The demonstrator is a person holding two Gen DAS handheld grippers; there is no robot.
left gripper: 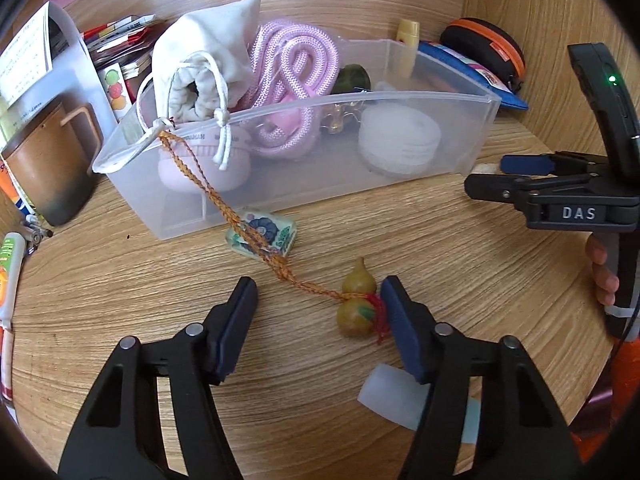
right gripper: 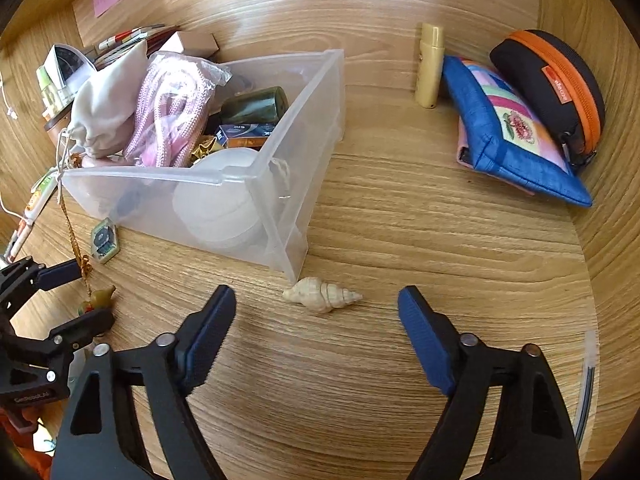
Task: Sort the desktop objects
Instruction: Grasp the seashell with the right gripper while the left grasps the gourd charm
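Observation:
A clear plastic bin (left gripper: 472,136) (right gripper: 316,128) on the wooden desk holds a white drawstring pouch (left gripper: 200,60), a pink rope (left gripper: 296,64) and a white round case (left gripper: 400,140). A yellow gourd charm (left gripper: 356,304) (right gripper: 100,298) lies on the desk; its orange cord (left gripper: 208,192) runs up to the bin's rim, over a small patterned block (left gripper: 262,236). My left gripper (left gripper: 318,308) is open, the gourd just inside its right finger. My right gripper (right gripper: 316,312) is open around a pale spiral shell (right gripper: 322,294) by the bin's corner.
A brown mug (left gripper: 52,168) and papers stand left of the bin. A blue pouch (right gripper: 508,132), a black-and-orange zip case (right gripper: 556,80) and a yellow tube (right gripper: 430,66) sit at the back right. A white cap (left gripper: 390,394) lies near my left gripper.

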